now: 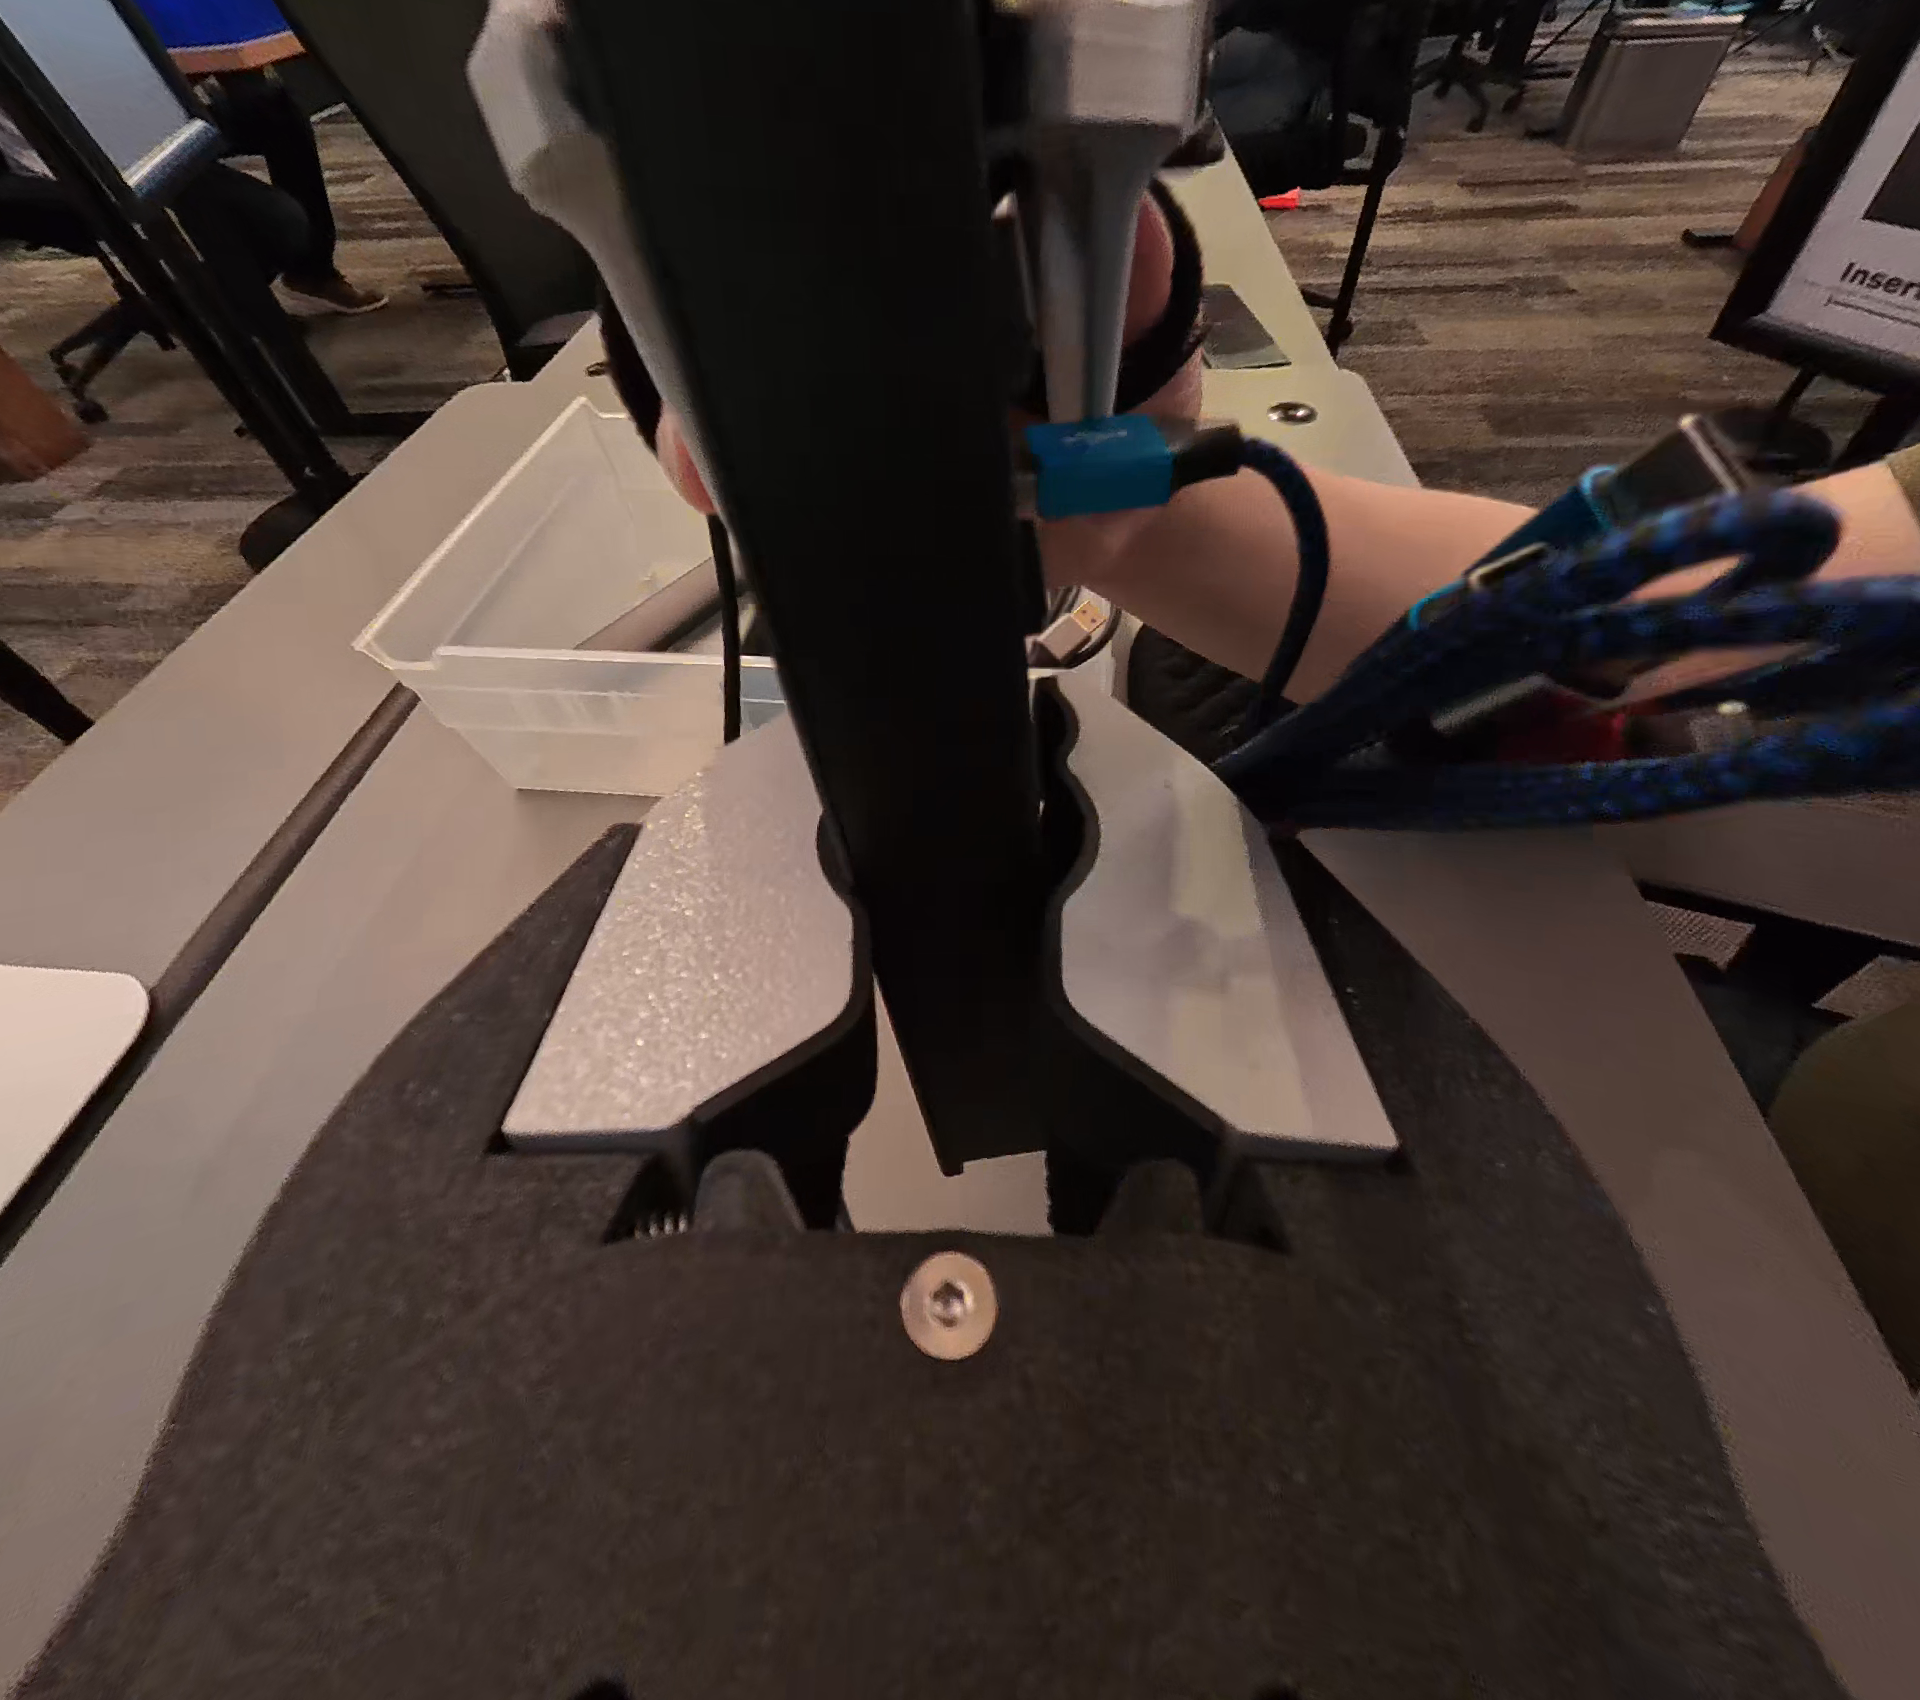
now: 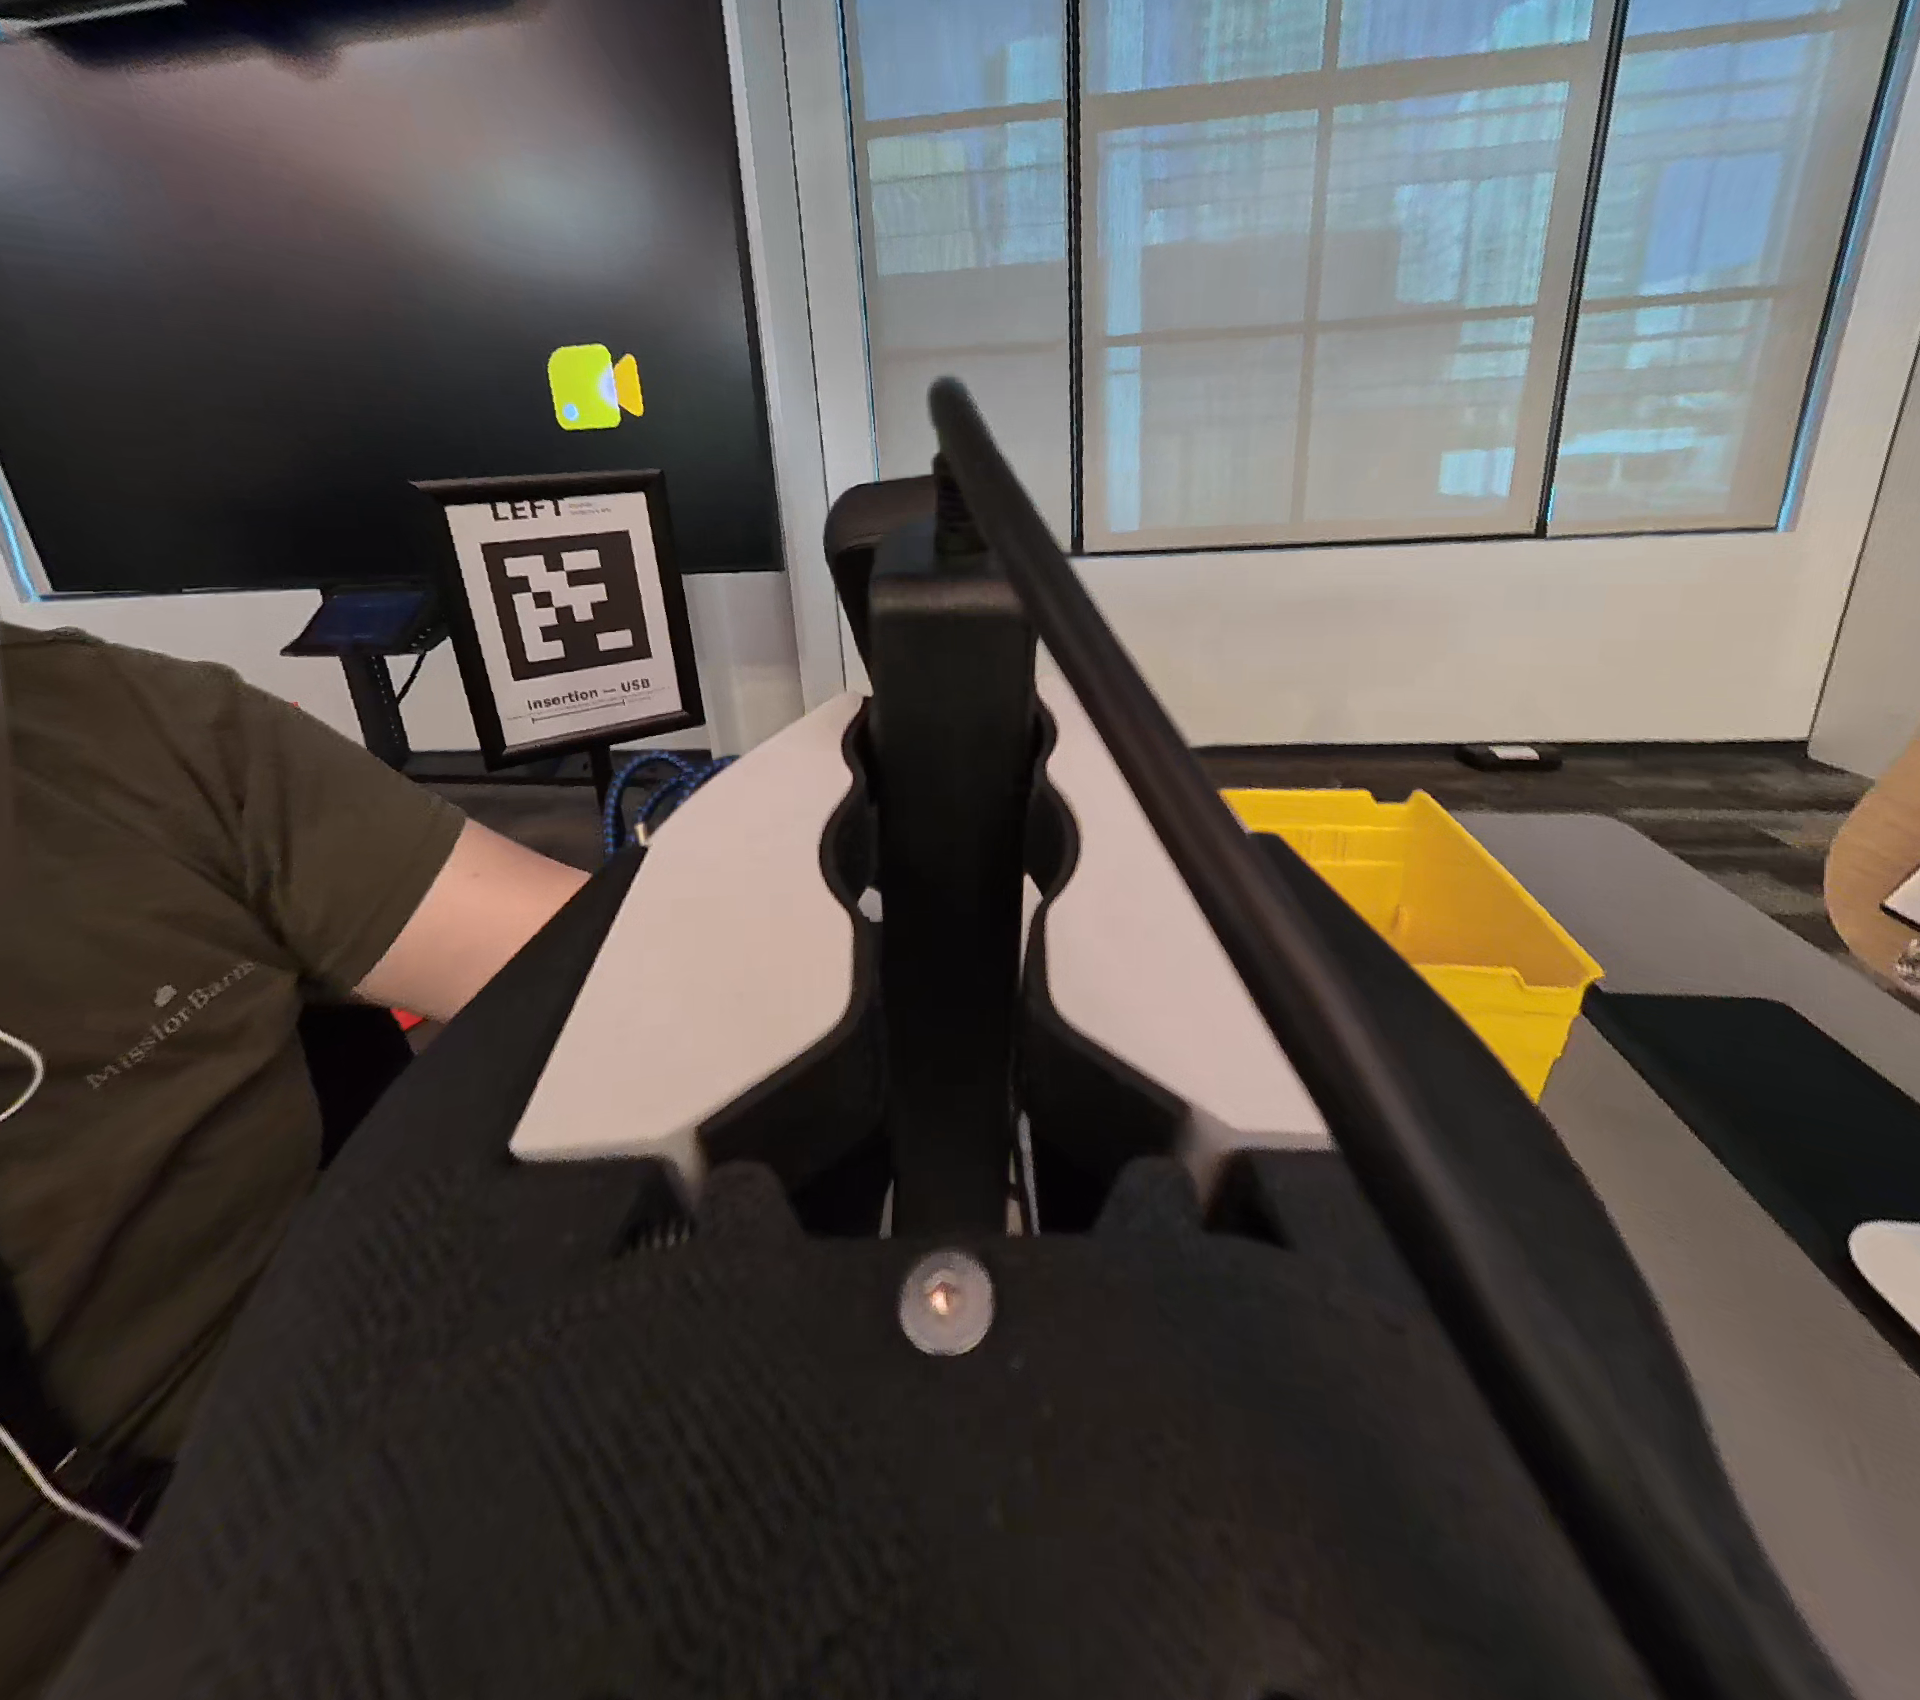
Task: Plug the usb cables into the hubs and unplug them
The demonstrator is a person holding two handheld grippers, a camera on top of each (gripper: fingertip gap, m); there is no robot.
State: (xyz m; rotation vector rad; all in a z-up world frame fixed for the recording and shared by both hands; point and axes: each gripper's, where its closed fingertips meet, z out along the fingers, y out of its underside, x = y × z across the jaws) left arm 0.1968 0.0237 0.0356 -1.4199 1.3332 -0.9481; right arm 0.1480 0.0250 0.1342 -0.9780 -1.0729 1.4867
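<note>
In the left wrist view my left gripper (image 1: pixel 940 819) is shut on a long black hub (image 1: pixel 821 300) that stands up between its fingers. A blue USB plug (image 1: pixel 1101 466) sits at the hub's right side, and its blue braided cable (image 1: pixel 1304 570) loops down. My right gripper shows beyond it, with silver fingers (image 1: pixel 1081 279) on both sides of the hub and one tip by the blue plug. In the right wrist view my right gripper (image 2: pixel 951 736) is shut on the same black hub (image 2: pixel 951 871), and the hub's black cable (image 2: pixel 1195 819) runs down to the right.
A bundle of blue braided cables (image 1: pixel 1610 715) with several plugs hangs at the right, beside a person's forearm (image 1: pixel 1351 570). A clear bin (image 1: pixel 551 611) stands on the grey table (image 1: pixel 208 819). A yellow bin (image 2: pixel 1455 923), a black mat (image 2: pixel 1766 1110) and a framed sign (image 2: pixel 571 611) show in the right wrist view. One gripper's finger ends stand about 10 cm off the other's.
</note>
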